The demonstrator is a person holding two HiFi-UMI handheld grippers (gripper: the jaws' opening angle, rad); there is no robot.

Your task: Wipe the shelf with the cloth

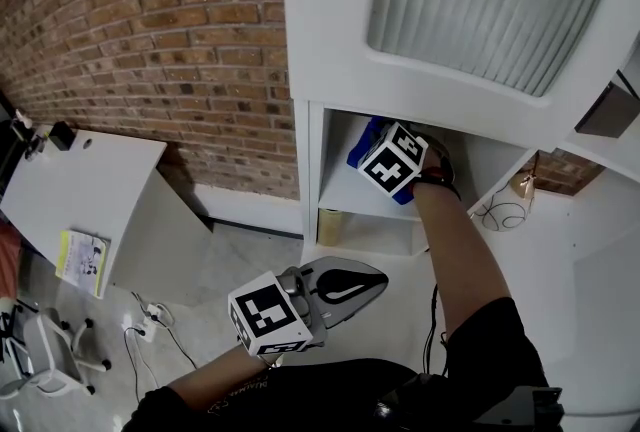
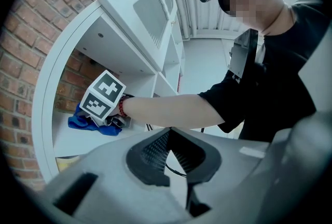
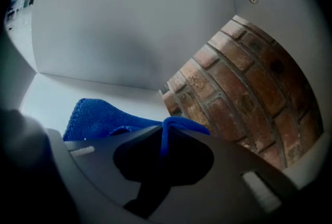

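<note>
Pinching the rumpled blue cloth (image 3: 101, 116) is the right gripper (image 3: 162, 136).

The right claw (image 3: 163, 134), jaws pinched on the blue cloth (image 3: 101, 114), sits inside one compartment of the white shelf (image 1: 350, 188). To the claw's left a white side panel (image 3: 129, 26) closes the way. Straight ahead the back is open, but a brick wall (image 3: 244, 83) stands behind it. Above the claw the compartment's ceiling (image 2: 111, 54) roofs it over, and beneath it the board lies bare beyond the cloth. The open way out is backward, along the person's forearm (image 1: 455, 250). The left claw (image 1: 365, 282), jaws together and empty, hangs in open air in front of the unit, with nothing close around it
</note>
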